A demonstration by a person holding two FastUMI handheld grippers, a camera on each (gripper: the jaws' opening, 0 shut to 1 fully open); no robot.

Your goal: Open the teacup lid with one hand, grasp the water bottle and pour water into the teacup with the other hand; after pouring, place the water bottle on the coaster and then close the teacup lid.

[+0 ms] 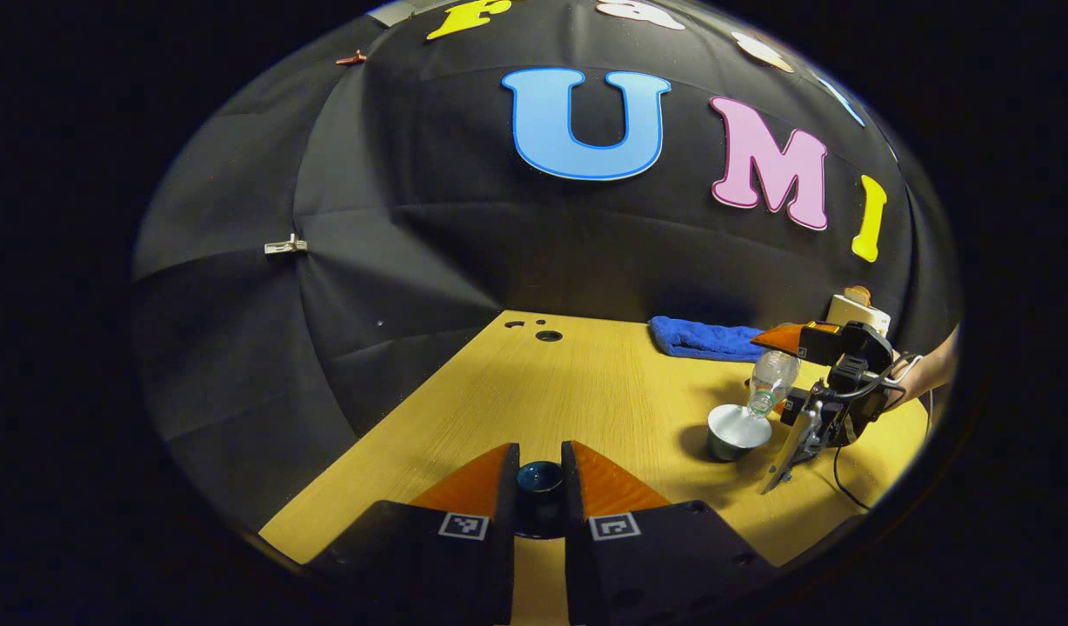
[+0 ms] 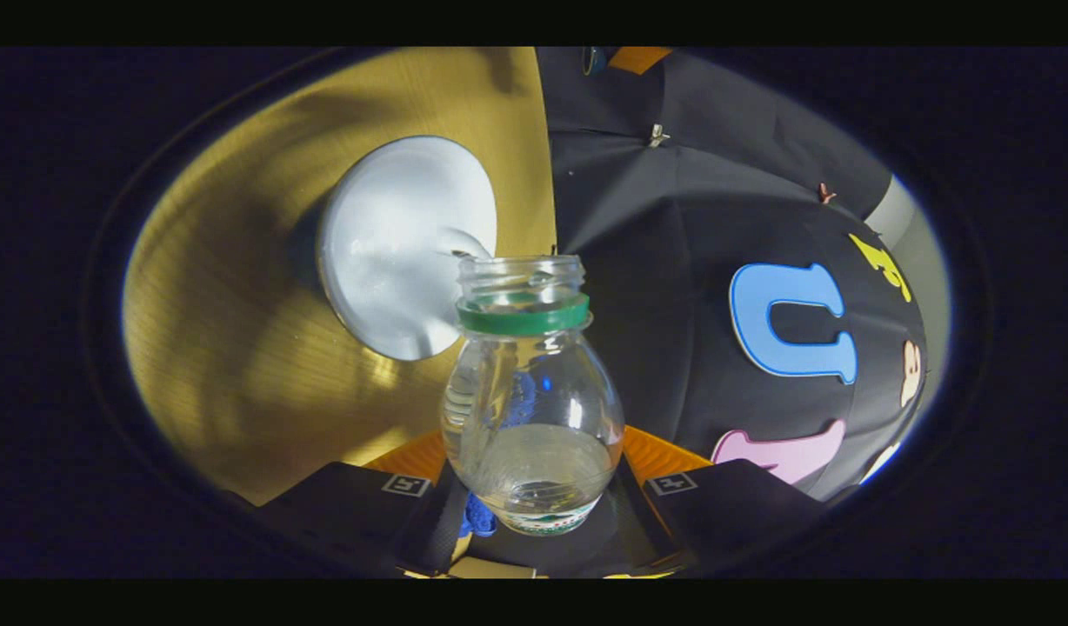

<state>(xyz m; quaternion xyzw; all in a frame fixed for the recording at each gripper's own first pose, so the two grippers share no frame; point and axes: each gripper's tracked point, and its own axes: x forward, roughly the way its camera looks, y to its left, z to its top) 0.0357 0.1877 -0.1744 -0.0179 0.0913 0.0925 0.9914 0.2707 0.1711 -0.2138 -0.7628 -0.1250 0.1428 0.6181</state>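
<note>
In the left gripper view my left gripper (image 1: 539, 452) is shut on a small dark blue teacup lid (image 1: 540, 482), held low over the table's near edge. To the right stands the teacup (image 1: 736, 432), uncovered, with a pale inside. My right gripper (image 1: 782, 409) holds the clear water bottle (image 1: 770, 378) tipped mouth-down over the cup. In the right gripper view my right gripper (image 2: 534, 474) is shut on the bottle (image 2: 534, 391). Its uncapped neck with a green ring points at the teacup (image 2: 395, 252). Some water lies inside the bottle.
A blue folded cloth (image 1: 704, 339) lies at the back of the wooden table (image 1: 586, 391). Behind the right gripper stands a white object with a brown top (image 1: 857, 306). Small holes (image 1: 549, 335) mark the far left corner. A hand (image 1: 930, 369) holds the right gripper.
</note>
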